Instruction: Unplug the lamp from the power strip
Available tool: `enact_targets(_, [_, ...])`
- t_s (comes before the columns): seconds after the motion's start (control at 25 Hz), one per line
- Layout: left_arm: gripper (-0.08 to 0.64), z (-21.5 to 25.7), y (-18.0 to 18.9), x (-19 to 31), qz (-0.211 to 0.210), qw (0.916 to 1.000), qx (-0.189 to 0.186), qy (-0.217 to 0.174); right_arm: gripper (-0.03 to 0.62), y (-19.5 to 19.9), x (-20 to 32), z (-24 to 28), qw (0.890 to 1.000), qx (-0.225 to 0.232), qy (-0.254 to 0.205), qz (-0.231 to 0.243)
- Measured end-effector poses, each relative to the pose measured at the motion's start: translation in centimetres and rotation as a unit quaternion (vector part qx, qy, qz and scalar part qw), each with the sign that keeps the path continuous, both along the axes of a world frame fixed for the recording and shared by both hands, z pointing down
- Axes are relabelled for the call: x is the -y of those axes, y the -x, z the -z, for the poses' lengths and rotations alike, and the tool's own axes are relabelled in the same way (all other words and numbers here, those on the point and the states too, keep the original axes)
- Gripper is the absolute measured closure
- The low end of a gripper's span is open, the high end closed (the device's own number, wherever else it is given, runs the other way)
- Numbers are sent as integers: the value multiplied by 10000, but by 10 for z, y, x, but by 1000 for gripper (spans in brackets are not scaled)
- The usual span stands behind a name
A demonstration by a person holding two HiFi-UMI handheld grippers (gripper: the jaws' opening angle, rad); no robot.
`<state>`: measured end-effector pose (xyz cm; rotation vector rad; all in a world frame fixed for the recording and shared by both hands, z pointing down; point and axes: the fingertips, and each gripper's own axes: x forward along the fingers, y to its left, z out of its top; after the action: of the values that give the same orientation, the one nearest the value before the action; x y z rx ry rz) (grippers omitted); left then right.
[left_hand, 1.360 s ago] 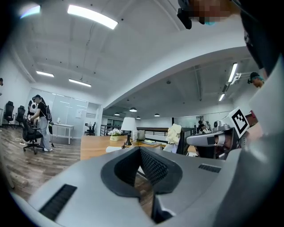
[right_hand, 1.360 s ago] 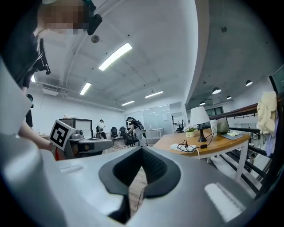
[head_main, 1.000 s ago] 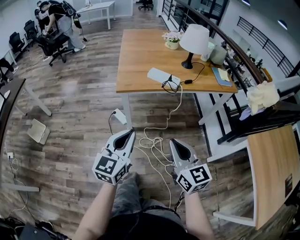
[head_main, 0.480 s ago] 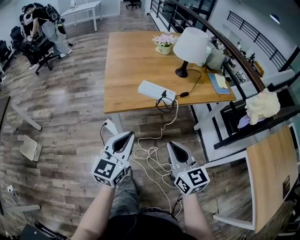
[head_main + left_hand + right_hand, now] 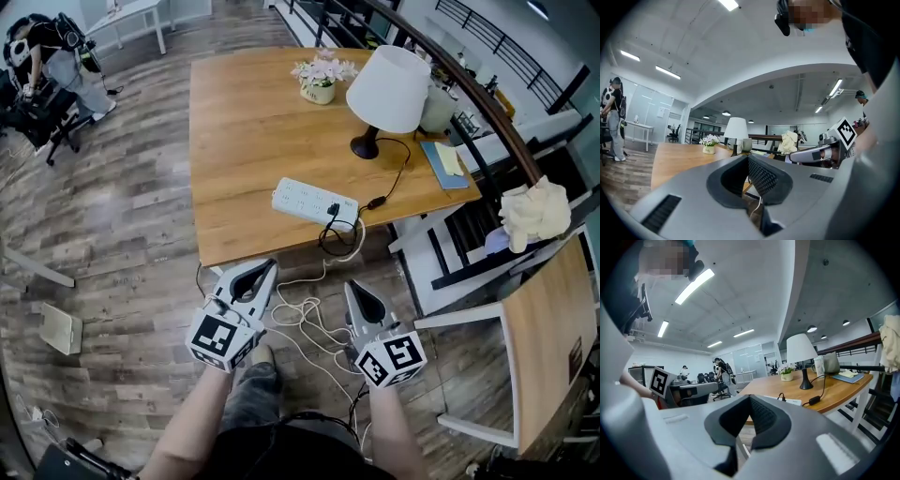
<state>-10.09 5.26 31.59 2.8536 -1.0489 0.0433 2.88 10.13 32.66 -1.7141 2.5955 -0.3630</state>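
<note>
The left gripper [image 5: 261,270] and the right gripper [image 5: 354,289] are both kept shut, and nothing is held in either. They are held low, near the table's [image 5: 234,141] front edge. The white power strip [image 5: 309,201] is laid on the table, well apart from them, with the lamp's [image 5: 389,86] black plug [image 5: 335,213] stuck in its end. If only the plug is pulled, the strip could be dragged off the edge. If the cord is tugged, the lamp could be tipped.

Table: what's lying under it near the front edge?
A white cord drops from the power strip and coils on the floor below the table edge. Farther under, the tabletop covers everything.
</note>
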Motion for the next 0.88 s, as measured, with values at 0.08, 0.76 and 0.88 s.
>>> enact_targets(0.08, [563,0,-1,16,-136,9999,22,8,584,-1,14,-2,9999,22,24,-127])
enact_targets(0.76, [563,-23,-44,66,-704,9974,-98,142,584,-33,59,-14,9981,-186,204,-552])
enact_targets(0.88, [563,-27,-53,77,-678,9975,-16,192,584,-47,76,-21,9983,-220,211,-502])
